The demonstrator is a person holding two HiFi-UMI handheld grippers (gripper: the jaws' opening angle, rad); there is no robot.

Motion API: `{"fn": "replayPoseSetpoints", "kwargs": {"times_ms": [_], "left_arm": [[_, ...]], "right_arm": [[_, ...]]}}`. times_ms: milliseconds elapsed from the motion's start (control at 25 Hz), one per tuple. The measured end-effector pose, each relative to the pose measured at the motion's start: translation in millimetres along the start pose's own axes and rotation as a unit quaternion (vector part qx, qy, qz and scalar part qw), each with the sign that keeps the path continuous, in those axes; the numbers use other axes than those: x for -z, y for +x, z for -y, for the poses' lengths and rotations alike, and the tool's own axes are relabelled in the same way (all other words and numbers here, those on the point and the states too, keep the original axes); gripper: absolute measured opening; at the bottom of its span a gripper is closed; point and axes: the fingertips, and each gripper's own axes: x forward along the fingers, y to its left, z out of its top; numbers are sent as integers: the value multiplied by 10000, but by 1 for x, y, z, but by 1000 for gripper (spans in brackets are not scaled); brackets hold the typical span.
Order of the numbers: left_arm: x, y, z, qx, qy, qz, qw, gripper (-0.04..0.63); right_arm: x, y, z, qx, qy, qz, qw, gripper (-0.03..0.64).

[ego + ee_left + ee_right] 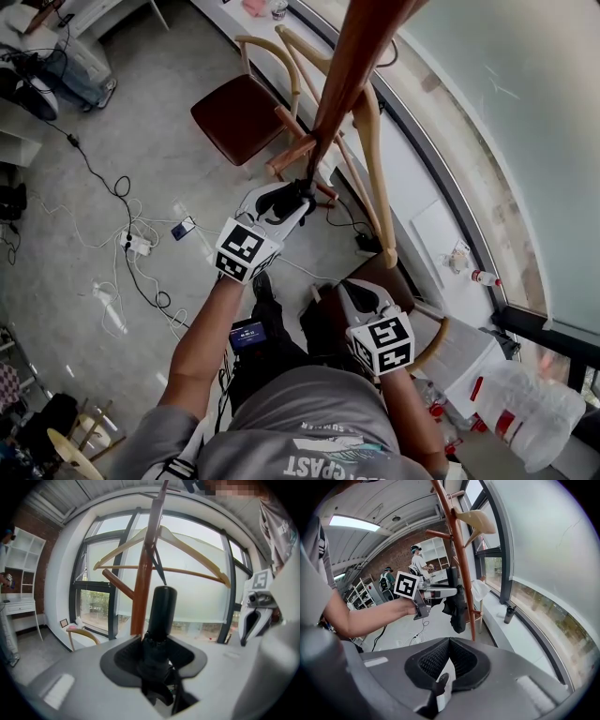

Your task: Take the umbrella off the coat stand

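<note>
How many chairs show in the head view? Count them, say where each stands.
2. One chair, dark-seated, stands left of the coat stand's pole; the other chair, mostly covered, sits lower right by the window ledge. More may be hidden.

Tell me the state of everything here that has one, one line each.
umbrella: folded, upright beside the coat stand pole
left hand-held gripper: closed on the umbrella
right hand-held gripper: jaws together, empty
wooden hanger: hanging on the coat stand
bottle: upright on the window ledge
</note>
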Motion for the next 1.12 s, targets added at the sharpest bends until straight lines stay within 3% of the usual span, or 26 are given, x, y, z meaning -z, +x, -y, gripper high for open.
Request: {"fn": "replayPoseSetpoints", "kwargs": {"times_ms": [440, 840, 1120], "left_arm": [[-7, -7, 11, 83, 40, 1, 10000, 152], [-9, -14, 14, 100, -212, 49, 9997, 150], [-16, -26, 3, -17, -95, 101, 9999, 149]], "right_arm": [[15, -1, -17, -149, 108, -84, 9998, 2], [47, 9, -44, -517, 421, -373, 9971, 2], [45, 10, -52, -549, 405, -332, 9971, 2]]}}
